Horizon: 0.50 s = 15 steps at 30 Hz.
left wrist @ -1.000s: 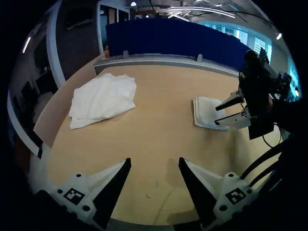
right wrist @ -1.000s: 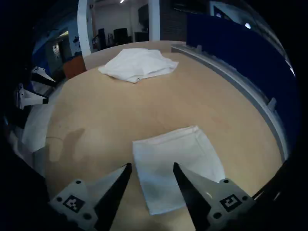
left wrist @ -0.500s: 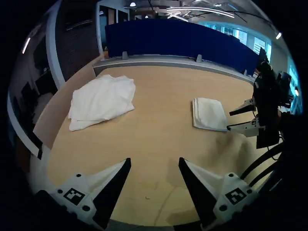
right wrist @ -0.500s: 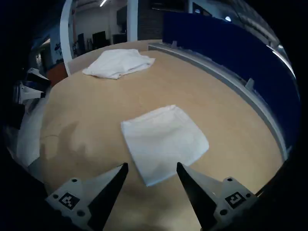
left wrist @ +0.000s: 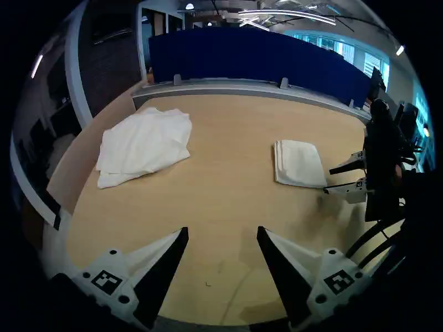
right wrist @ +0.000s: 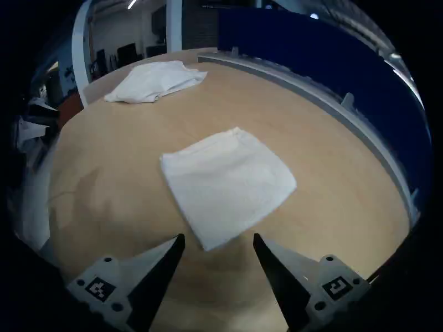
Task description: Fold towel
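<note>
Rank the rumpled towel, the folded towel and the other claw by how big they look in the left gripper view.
1. rumpled towel, clearly the largest.
2. folded towel, well under half that area.
3. right claw, the smallest: its two thin open prongs cover less than the folded towel beside them.

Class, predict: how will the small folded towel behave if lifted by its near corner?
Probably floppy: the folded towel is soft cloth, so its layers would likely droop and unfold. It looks light, lying thin and flat on the table. Pushed, it would more likely bunch than slide.
</note>
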Each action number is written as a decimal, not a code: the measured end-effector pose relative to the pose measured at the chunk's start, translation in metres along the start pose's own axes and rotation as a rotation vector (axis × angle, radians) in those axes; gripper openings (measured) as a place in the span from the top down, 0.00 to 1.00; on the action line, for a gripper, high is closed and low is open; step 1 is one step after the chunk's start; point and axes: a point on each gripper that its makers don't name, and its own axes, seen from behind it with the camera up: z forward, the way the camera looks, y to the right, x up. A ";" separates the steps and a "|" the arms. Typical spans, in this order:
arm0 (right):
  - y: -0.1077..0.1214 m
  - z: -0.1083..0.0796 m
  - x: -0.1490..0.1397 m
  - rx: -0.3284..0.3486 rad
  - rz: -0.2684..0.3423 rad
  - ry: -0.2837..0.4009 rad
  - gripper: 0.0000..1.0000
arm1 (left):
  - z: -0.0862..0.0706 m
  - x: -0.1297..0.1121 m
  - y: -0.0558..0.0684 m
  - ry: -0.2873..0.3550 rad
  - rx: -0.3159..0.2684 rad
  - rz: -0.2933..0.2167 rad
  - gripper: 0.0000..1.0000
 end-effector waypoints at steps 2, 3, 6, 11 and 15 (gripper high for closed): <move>-0.002 0.003 -0.005 0.001 0.012 -0.003 0.24 | 0.001 -0.001 0.000 -0.001 0.000 -0.001 0.08; -0.003 0.004 -0.006 0.002 0.018 -0.004 0.29 | 0.001 -0.002 -0.001 -0.002 0.001 -0.001 0.08; -0.005 0.007 -0.009 0.004 0.036 -0.002 0.41 | 0.003 -0.003 -0.001 -0.004 0.002 -0.002 0.08; -0.007 0.011 -0.010 -0.001 0.058 0.005 0.61 | 0.005 -0.003 -0.002 -0.005 0.002 0.001 0.08; -0.005 0.013 -0.009 -0.006 0.071 0.012 0.69 | 0.006 -0.003 -0.001 -0.006 -0.001 0.001 0.08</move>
